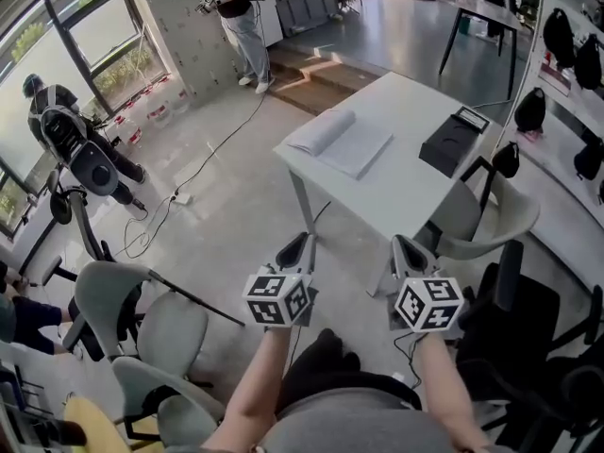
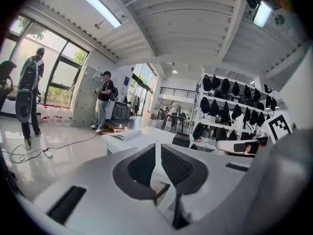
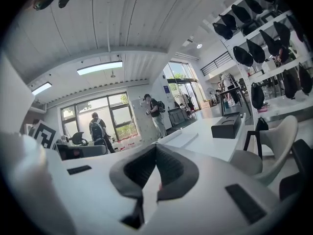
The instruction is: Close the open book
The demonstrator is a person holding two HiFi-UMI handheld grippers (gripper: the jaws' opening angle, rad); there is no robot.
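Observation:
An open book (image 1: 340, 141) with white pages lies near the far left corner of a white table (image 1: 396, 192). Both grippers hover in front of the table's near edge, short of the book and well apart from it. My left gripper (image 1: 302, 243) is shut with nothing between its jaws. My right gripper (image 1: 404, 247) is shut and empty too. In the left gripper view the book (image 2: 124, 135) shows beyond the closed tips of the left gripper (image 2: 157, 147). In the right gripper view the book (image 3: 182, 140) lies past the tips of the right gripper (image 3: 155, 149).
A black box (image 1: 455, 141) sits on the table's right side. A grey chair (image 1: 486, 217) stands tucked at the table's right. More chairs (image 1: 142, 324) crowd the near left. A cable (image 1: 203, 163) runs over the floor. Two people (image 1: 241, 12) stand farther off.

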